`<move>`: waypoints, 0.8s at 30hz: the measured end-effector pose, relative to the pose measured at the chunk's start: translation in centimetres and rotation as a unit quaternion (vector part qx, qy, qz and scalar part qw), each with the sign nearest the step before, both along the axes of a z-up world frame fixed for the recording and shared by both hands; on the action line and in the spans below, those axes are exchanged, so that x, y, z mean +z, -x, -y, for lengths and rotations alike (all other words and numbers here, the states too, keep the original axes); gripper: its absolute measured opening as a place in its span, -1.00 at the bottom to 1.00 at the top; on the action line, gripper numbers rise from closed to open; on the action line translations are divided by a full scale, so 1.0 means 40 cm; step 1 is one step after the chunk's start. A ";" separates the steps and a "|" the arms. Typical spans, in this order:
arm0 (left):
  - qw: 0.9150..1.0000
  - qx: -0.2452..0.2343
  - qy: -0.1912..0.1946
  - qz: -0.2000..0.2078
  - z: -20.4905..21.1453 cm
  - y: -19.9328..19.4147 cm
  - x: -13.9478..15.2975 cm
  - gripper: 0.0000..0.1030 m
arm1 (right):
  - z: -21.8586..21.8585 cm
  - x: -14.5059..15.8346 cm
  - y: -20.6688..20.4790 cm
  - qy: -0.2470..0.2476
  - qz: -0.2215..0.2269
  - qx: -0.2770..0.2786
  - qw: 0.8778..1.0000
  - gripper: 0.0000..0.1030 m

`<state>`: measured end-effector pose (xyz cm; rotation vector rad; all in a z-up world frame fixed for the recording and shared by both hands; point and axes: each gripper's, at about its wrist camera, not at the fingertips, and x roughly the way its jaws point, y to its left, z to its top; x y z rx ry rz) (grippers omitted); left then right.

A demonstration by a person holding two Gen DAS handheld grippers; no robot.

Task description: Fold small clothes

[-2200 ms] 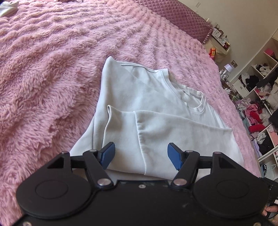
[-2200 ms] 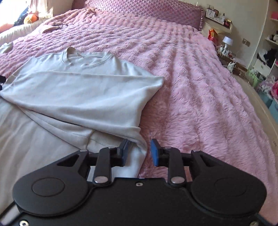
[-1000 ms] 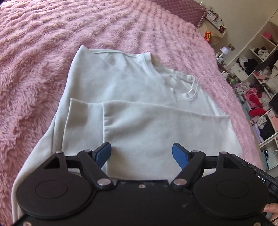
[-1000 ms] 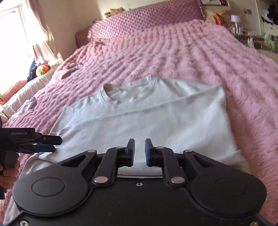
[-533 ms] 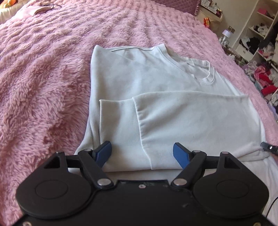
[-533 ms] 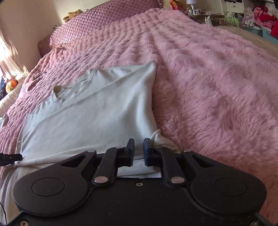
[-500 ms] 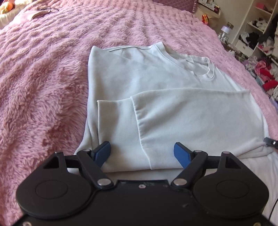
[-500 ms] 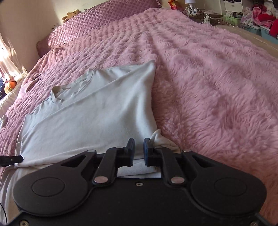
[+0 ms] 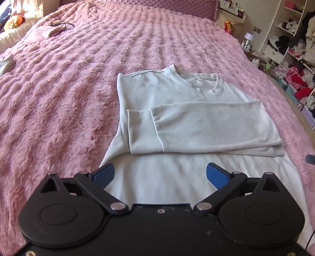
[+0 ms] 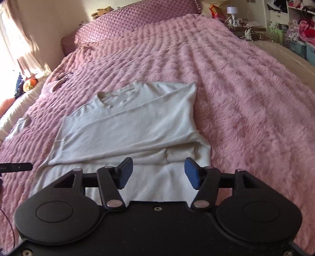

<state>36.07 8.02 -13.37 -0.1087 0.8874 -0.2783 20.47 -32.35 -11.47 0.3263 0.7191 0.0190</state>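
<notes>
A pale grey-white long-sleeved top [image 9: 177, 102] lies flat on the pink fuzzy bedspread [image 9: 59, 98], collar away from me. Both sleeves are folded across its chest; the upper one [image 9: 206, 130] runs from the right edge to a cuff at the left. My left gripper [image 9: 160, 174] is open and empty, hovering above the top's lower body. My right gripper [image 10: 157, 173] is open and empty above the lower right part of the top [image 10: 137, 126], just short of the folded sleeve's bunched edge [image 10: 177, 153]. The left gripper's tip [image 10: 17, 167] shows at the right view's left edge.
A quilted purple headboard pillow [image 10: 133, 21] is at the far end. A small pink cloth with a cord [image 9: 47, 31] lies far left. Shelves and bins of clothes [image 9: 291, 49] stand to the right of the bed. A nightstand with a lamp [image 10: 232, 11] stands beside the pillow.
My right gripper has opened, let go of the sleeve and pulled back. The sleeve now lies folded across the chest. My left gripper has backed toward the hem, still open.
</notes>
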 end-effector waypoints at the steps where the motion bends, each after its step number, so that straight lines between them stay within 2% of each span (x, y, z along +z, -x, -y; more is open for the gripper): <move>1: 1.000 -0.001 0.006 -0.001 -0.019 0.047 0.009 1.00 | -0.003 0.005 0.045 -0.012 -0.002 0.014 1.000 0.18; 6: 1.000 -0.004 0.005 -0.018 -0.122 0.271 -0.006 1.00 | 0.000 -0.023 0.260 -0.024 -0.014 0.029 0.999 0.18; 9: 0.999 0.020 0.015 -0.043 -0.188 0.358 -0.054 1.00 | 0.027 -0.075 0.346 -0.027 -0.036 0.003 0.999 0.18; 11: 0.996 0.050 0.031 -0.066 -0.229 0.389 -0.093 1.00 | 0.052 -0.112 0.381 -0.050 -0.050 -0.017 0.997 0.18; 13: 0.990 0.079 0.067 -0.095 -0.263 0.408 -0.131 0.98 | 0.059 -0.142 0.406 -0.076 -0.057 -0.027 0.995 0.18; 15: 0.983 0.090 0.114 -0.115 -0.280 0.428 -0.163 0.93 | 0.054 -0.164 0.416 -0.083 -0.060 -0.028 0.994 0.18; 17: 0.979 0.085 0.140 -0.124 -0.274 0.444 -0.179 0.89 | 0.040 -0.184 0.424 -0.099 -0.063 -0.022 0.993 0.18; 20: 0.977 0.069 0.153 -0.132 -0.246 0.456 -0.197 0.89 | 0.014 -0.203 0.423 -0.123 -0.063 -0.007 0.990 0.18; 24: 0.975 0.076 0.145 -0.149 -0.226 0.451 -0.218 0.87 | -0.012 -0.223 0.412 -0.108 -0.068 -0.013 0.992 0.20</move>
